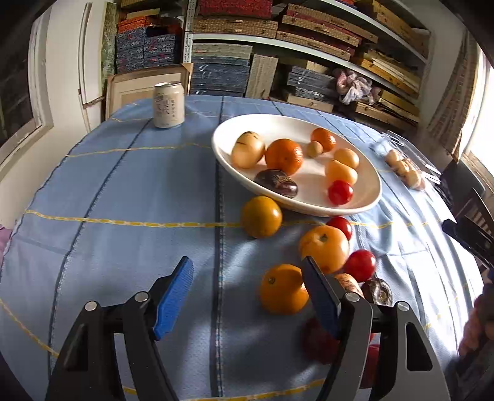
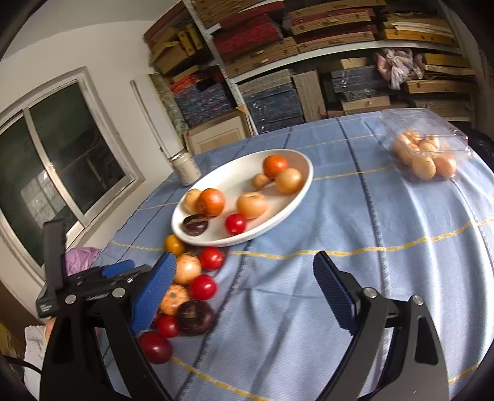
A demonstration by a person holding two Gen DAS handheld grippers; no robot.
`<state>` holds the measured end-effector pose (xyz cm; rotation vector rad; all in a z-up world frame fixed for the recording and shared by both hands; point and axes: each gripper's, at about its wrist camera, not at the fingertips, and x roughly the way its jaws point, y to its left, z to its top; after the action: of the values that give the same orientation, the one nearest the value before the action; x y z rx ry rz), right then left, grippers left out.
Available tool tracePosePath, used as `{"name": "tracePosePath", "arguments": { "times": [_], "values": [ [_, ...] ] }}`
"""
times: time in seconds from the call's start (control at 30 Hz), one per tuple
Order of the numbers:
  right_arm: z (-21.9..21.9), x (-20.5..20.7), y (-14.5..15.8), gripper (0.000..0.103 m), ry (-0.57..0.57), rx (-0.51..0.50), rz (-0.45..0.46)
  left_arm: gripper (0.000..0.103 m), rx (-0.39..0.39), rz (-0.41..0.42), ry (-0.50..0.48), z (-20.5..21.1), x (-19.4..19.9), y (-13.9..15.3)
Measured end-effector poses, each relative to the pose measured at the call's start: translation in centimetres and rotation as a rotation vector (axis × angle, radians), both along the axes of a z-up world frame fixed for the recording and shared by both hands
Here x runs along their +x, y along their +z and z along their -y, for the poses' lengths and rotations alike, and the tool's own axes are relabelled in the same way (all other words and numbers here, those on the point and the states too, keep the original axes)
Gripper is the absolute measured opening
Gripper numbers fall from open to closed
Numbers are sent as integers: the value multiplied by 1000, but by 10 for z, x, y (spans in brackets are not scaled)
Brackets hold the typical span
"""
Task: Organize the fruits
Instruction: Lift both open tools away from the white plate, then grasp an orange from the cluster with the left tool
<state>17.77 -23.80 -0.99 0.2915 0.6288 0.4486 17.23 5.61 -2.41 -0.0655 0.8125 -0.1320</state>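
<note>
1. Shelves packed with flat boxes (image 1: 234,27) filled the wall behind the round table, whose blue checked cloth (image 1: 123,185) carried everything I was sorting.
2. At twelve o'clock from my left gripper (image 1: 247,293) sat the white bowl (image 1: 228,154), already holding oranges, pale fruits, a dark one and a red one; I judged it the collecting place.
3. Loose fruit lay in a line from the bowl's near rim toward me: a yellow-orange one (image 1: 261,216) just beside the rim, then a larger orange fruit (image 1: 324,248), red tomatoes (image 1: 359,265) and an orange (image 1: 282,288) nearest my left jaws.
4. My left gripper stood open and empty, the orange at about one o'clock just inside its right finger, not touched by the pads as far as I could see.
5. My right gripper (image 2: 244,293) was spread wide with only bare cloth between its fingers; the loose fruit sat at its ten o'clock, by the left finger.
6. A white can (image 1: 169,105) stood at eleven o'clock near the far edge, and a clear box of pale fruits (image 2: 429,157) at two o'clock from my right gripper.
7. Bare cloth to the left and right gave free room; the fruit row was crowded, so I judged a nudge could set fruit rolling.
</note>
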Motion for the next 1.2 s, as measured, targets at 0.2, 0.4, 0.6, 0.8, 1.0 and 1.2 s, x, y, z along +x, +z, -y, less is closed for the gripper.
{"name": "tracePosePath", "arguments": {
  "times": [0.2,0.4,0.6,0.8,1.0,1.2],
  "values": [
    [3,4,-7,88,8,1,-33,88,50,26,-34,8,-6,-7],
    [-4,8,-9,88,20,-17,-45,88,115,32,-80,23,-8,-14],
    [-7,11,-14,88,22,-20,-67,88,85,9,-68,17,-3,-17],
    [-9,11,-14,89,25,-22,-71,88,51,-38,-33,5,6,-23],
    [-8,13,-16,90,27,-14,-84,77,31,-51,-6,-5,11,-24],
    [-10,14,-20,90,37,-18,-101,77,45,-36,-3,-6,9,-22]
  ]
}}
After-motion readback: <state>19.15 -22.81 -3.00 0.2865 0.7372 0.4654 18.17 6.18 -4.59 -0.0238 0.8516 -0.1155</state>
